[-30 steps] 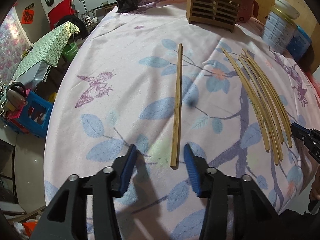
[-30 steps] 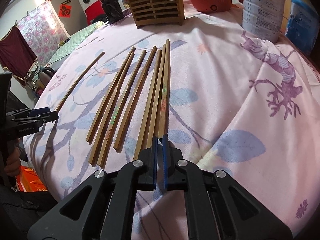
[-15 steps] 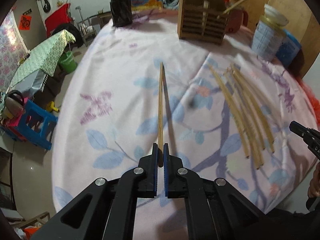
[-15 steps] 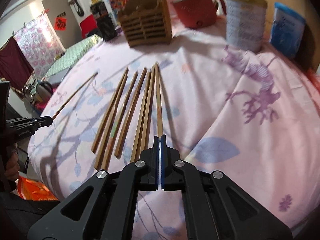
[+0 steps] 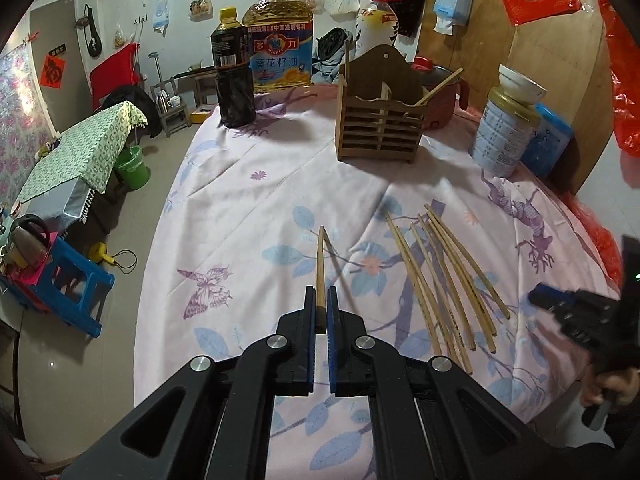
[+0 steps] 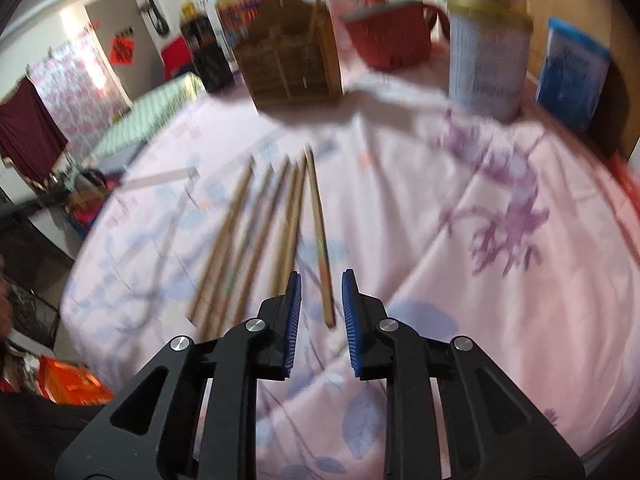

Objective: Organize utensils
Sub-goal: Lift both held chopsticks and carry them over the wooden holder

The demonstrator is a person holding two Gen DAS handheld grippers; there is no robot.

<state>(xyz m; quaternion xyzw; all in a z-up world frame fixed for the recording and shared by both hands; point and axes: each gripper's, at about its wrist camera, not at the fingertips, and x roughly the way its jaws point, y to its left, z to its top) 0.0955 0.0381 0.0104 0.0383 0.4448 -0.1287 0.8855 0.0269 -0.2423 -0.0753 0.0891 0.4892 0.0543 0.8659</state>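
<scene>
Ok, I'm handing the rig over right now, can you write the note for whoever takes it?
Left gripper: shut on a single wooden chopstick, lifted off the pink floral tablecloth.
Right gripper: jaws opening, one loose chopstick between them, not gripped.
Remaining chopsticks lie in a row on the cloth.
Slatted wooden utensil holder stands at the far end.
Left: carry every chopstick to the holder.

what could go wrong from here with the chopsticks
1. The left gripper pinches its chopstick only at the near end, so the long free end may swing or slip.
2. The right gripper is opening with a chopstick between its jaws, unpressed; it may roll away.
3. The wooden holder has narrow slots, easy to miss.
</scene>
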